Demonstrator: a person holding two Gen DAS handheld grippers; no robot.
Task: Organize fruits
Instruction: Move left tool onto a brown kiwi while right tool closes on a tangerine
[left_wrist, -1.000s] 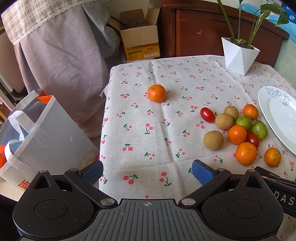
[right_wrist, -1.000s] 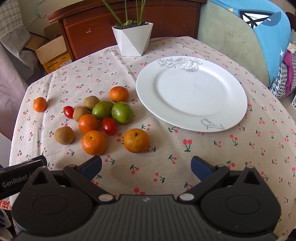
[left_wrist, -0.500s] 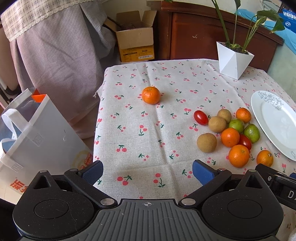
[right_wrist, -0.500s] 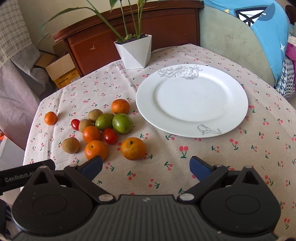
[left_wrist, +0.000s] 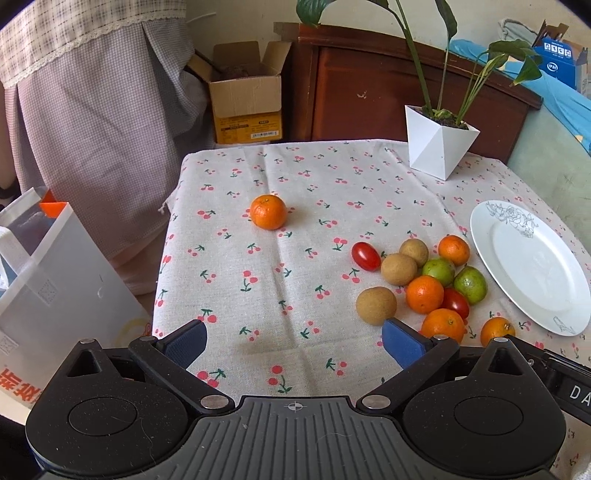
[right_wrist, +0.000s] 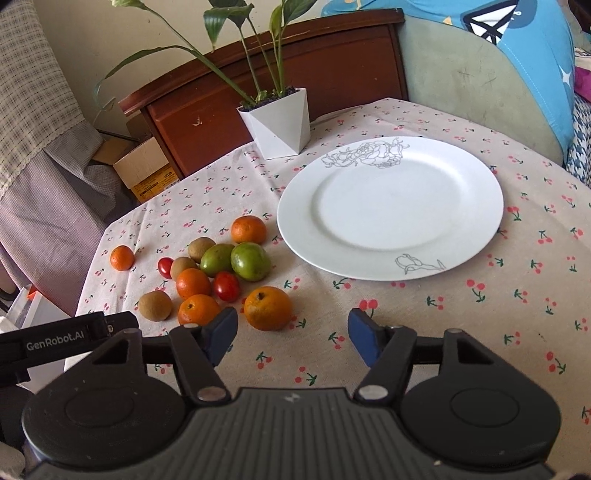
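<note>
A cluster of fruit lies on the cherry-print tablecloth: several oranges, two green fruits (right_wrist: 249, 261), three brown kiwis and two red tomatoes (right_wrist: 226, 286). One orange (left_wrist: 268, 212) sits apart at the far left. An empty white plate (right_wrist: 390, 206) lies right of the cluster and shows in the left wrist view (left_wrist: 532, 258). My left gripper (left_wrist: 293, 341) is open and empty above the table's near edge. My right gripper (right_wrist: 292, 334) is open and empty, with the nearest orange (right_wrist: 268, 308) just beyond its left finger.
A white potted plant (right_wrist: 276, 123) stands at the back of the table. A cardboard box (left_wrist: 244, 107) and a wooden cabinet (left_wrist: 388, 92) are behind it. A white shopping bag (left_wrist: 48, 280) stands on the floor at the left. A cushioned seat (right_wrist: 480, 81) is at the right.
Both grippers have pulled back and risen, so the table looks smaller and farther. The right gripper's jaws have narrowed somewhat. The fruit has not moved.
</note>
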